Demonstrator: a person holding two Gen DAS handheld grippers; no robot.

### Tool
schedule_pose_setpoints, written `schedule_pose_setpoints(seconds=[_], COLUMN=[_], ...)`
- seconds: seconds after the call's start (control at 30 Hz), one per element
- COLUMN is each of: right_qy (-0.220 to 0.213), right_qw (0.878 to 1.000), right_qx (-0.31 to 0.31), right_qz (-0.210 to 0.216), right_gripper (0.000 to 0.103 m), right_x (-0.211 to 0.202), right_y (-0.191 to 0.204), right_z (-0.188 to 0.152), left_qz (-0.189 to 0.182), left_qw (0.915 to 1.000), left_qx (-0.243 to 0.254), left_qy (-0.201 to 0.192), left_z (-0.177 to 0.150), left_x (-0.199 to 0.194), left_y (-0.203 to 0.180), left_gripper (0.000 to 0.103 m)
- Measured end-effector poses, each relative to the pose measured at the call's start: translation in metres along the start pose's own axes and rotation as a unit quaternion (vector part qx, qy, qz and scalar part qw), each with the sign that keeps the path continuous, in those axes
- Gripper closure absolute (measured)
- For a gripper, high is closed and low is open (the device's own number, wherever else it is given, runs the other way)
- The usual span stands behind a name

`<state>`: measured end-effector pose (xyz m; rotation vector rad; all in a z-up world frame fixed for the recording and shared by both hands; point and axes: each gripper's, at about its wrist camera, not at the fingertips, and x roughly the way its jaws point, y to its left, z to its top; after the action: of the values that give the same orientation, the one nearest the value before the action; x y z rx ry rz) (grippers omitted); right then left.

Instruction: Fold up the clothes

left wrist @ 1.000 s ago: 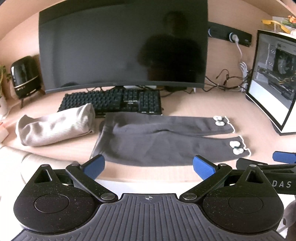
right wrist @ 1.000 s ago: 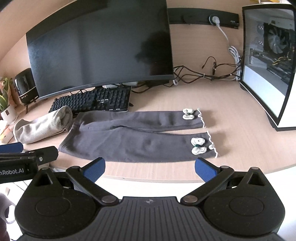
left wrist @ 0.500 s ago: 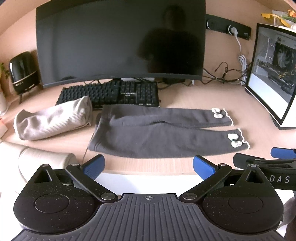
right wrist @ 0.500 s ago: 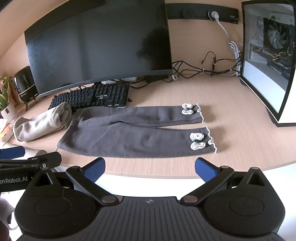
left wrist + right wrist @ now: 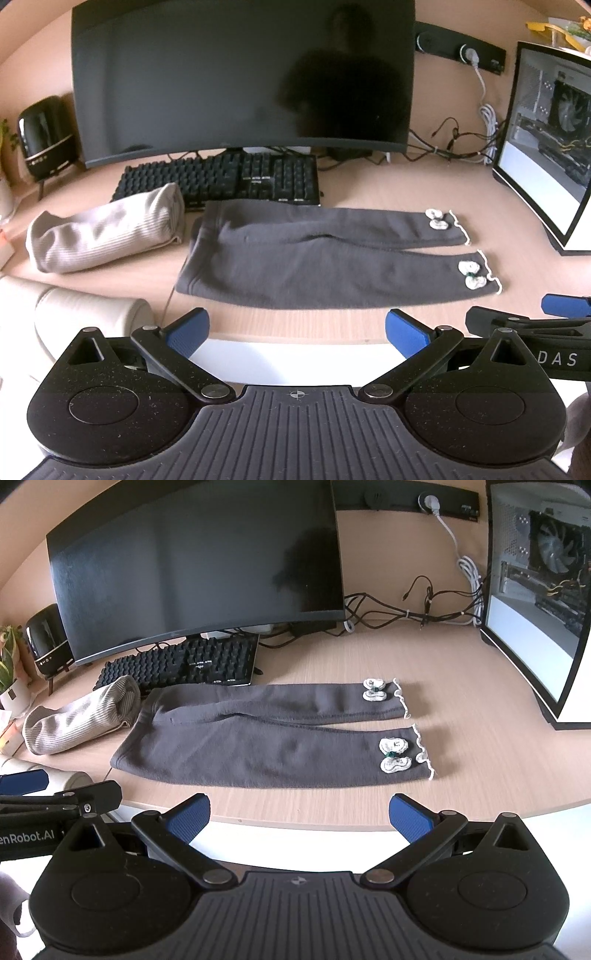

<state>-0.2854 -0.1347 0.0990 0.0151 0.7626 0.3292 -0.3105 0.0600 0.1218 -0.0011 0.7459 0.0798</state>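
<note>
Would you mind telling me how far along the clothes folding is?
Done: a beige garment lies rolled up by the keyboard. In hand: nothing; the left gripper and right gripper hover open before the desk edge. Left: the grey trousers lie flat, unfolded.

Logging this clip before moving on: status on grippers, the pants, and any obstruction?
Left gripper open, empty, short of desk edge. Right gripper likewise. Gray pants flat, unfolded, legs apart. Beige rolled garment touching waistband; keyboard right behind.
</note>
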Motion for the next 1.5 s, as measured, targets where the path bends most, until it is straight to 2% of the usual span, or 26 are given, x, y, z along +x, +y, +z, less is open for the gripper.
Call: schedule_pose_setpoints(seconds=[1.5], right_qy=[0.020], right_qw=[1.000], right_qx=[-0.012], right_qz=[0.000], right_gripper=[0.000], right_x=[0.015], right_y=[0.009], right_z=[0.001], left_qz=[0.006], left_qw=[0.9996], left_qx=[-0.018], left_qy=[0.022], left_z=[-0.004], left_x=[0.013], left_y=[0.012], left_gripper=[0.000])
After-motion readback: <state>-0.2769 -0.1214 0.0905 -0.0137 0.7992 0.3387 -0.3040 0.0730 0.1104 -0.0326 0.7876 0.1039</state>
